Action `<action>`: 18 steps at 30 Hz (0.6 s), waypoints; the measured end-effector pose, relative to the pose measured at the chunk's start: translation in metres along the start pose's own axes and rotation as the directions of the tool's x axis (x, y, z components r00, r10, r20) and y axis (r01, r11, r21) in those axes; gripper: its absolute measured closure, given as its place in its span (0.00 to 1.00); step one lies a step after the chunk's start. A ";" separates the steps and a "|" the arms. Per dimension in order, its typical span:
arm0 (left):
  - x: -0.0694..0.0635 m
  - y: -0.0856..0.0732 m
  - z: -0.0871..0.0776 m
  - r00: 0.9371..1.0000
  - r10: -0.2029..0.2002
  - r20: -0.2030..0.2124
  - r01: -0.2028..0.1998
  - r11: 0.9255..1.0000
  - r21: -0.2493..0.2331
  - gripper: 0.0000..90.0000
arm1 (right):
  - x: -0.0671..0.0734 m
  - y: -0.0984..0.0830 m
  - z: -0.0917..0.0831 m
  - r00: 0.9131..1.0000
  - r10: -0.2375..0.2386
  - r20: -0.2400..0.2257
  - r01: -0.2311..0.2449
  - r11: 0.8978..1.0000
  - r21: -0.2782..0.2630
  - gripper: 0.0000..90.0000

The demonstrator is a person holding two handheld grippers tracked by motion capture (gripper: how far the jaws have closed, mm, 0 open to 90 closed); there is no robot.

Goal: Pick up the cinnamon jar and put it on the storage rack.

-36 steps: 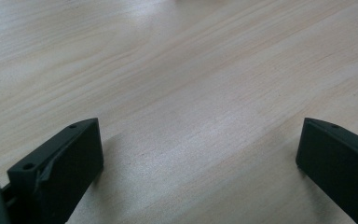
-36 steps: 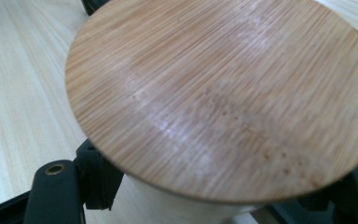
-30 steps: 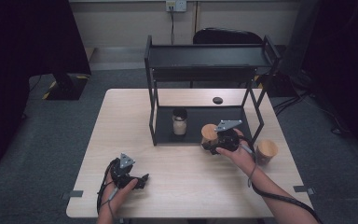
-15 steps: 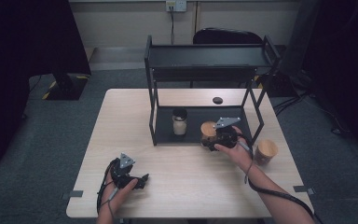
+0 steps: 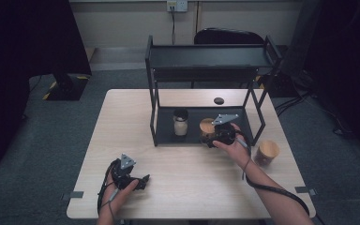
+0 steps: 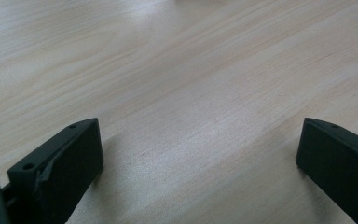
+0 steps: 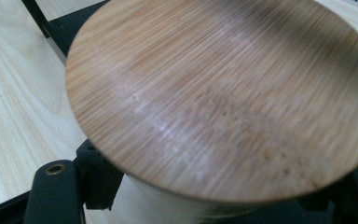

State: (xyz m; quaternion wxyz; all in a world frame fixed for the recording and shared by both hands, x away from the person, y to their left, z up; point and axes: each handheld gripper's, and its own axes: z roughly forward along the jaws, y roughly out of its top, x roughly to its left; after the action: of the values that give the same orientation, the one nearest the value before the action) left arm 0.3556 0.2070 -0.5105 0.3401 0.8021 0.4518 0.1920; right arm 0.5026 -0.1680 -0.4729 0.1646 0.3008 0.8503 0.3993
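A jar with a round bamboo lid (image 5: 207, 125) (image 7: 223, 93) is in my right gripper (image 5: 213, 136) (image 7: 200, 212), which is shut on its pale body below the lid. It is held over the front of the lower shelf of a black metal rack (image 5: 206, 61); I cannot tell whether it rests there. To its left on that shelf stands a second jar with a dark lid (image 5: 180, 123). My left gripper (image 5: 143, 180) (image 6: 200, 154) lies on the wooden table (image 5: 192, 187) near the front left, jaws wide open, bare wood between them.
Right of the rack, a third jar with a bamboo lid (image 5: 268, 151) stands on the table. A small black disc (image 5: 219, 100) lies on the table behind the rack. The rack's upright posts (image 5: 154, 112) frame the shelf. A chair (image 5: 229, 36) sits beyond the table.
My right gripper has edged the bamboo-lidded jar slightly farther in over the rack's lower shelf. The left gripper has stayed where it was.
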 end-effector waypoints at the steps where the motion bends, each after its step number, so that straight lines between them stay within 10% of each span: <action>1: 0.000 0.000 0.000 1.000 0.000 0.000 0.000 1.000 0.000 0.00 | 0.000 0.001 0.001 1.000 0.002 0.001 -0.002 1.000 0.000 0.28; 18: 0.000 0.000 0.000 1.000 0.003 0.001 -0.003 1.000 0.000 0.00 | -0.006 0.015 0.013 1.000 -0.011 0.016 0.011 1.000 0.011 0.28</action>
State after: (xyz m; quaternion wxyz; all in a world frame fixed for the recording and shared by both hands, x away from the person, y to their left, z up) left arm 0.3553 0.2069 -0.5105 0.3402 0.8029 0.4504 0.1919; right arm 0.5195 -0.1567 -0.4690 0.1720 0.3003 0.8527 0.3913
